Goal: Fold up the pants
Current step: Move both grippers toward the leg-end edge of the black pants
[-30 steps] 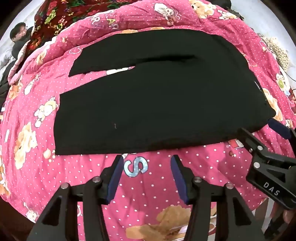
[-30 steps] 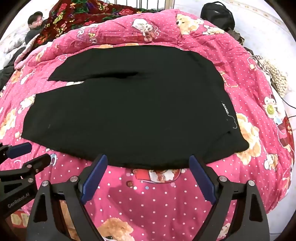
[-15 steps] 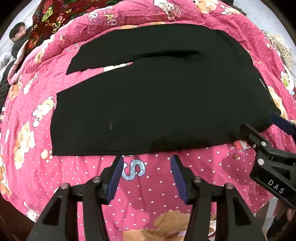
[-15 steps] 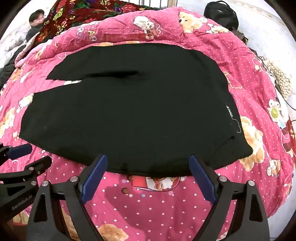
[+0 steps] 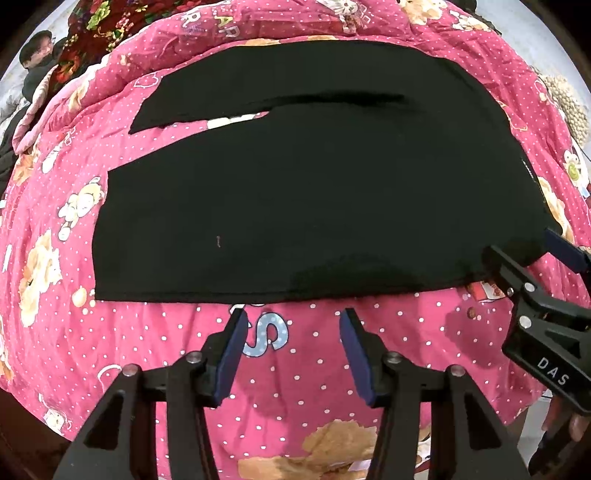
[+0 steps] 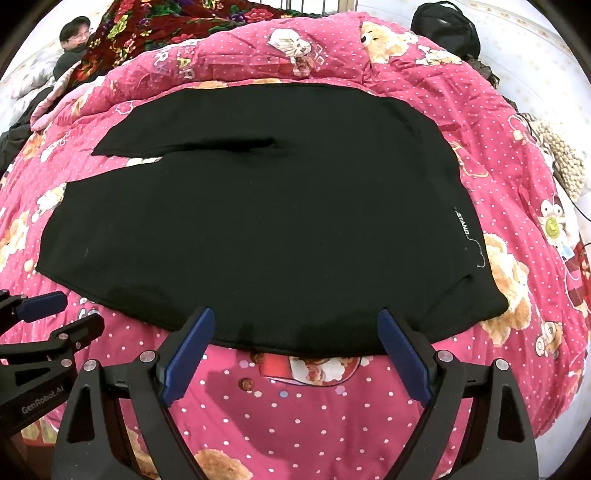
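Note:
Black pants [image 5: 314, 192] lie flat on a pink teddy-bear quilt [image 5: 388, 332], legs pointing left, waist to the right; they also show in the right wrist view [image 6: 266, 229]. My left gripper [image 5: 291, 317] is open and empty, just short of the pants' near edge at the leg. My right gripper [image 6: 295, 317] is open wide and empty, its tips at the near edge by the waist. Each gripper shows in the other's view: the right one [image 5: 517, 258] near the waist corner, the left one [image 6: 66, 314] at lower left.
The quilt [image 6: 332, 406] covers a bed. A person [image 6: 74, 40] sits at the far left beside a dark red floral blanket [image 6: 166, 22]. A black bag [image 6: 447, 22] lies at the far right, and a knitted beige item [image 6: 565, 162] at the right edge.
Both grippers have moved forward toward the pants' near edge. The pants have not moved, and both grippers stay open.

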### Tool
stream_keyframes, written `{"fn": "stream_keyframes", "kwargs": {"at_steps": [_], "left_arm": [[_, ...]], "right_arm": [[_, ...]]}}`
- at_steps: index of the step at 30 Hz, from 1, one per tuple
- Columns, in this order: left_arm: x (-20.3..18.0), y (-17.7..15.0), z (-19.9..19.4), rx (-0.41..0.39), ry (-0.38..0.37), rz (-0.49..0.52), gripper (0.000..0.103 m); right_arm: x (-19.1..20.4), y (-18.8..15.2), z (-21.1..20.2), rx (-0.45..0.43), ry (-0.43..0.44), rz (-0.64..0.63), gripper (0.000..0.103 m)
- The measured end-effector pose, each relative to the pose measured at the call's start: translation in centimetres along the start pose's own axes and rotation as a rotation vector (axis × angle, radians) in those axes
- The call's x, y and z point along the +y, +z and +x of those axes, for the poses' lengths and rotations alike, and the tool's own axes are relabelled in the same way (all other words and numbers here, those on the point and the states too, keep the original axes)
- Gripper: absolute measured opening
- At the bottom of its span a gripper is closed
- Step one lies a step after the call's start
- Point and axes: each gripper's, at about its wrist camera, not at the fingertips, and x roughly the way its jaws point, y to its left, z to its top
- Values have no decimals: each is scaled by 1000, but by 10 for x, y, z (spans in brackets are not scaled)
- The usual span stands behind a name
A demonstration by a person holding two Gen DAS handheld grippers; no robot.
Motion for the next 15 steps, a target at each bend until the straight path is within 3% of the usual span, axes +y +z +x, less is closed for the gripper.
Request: {"fn": "stream_keyframes", "kwargs": {"at_steps": [15], "left_arm": [[1, 5, 2, -2, -2, 18, 54]], "right_arm": [[3, 0, 4, 6, -2, -1, 90]]}}
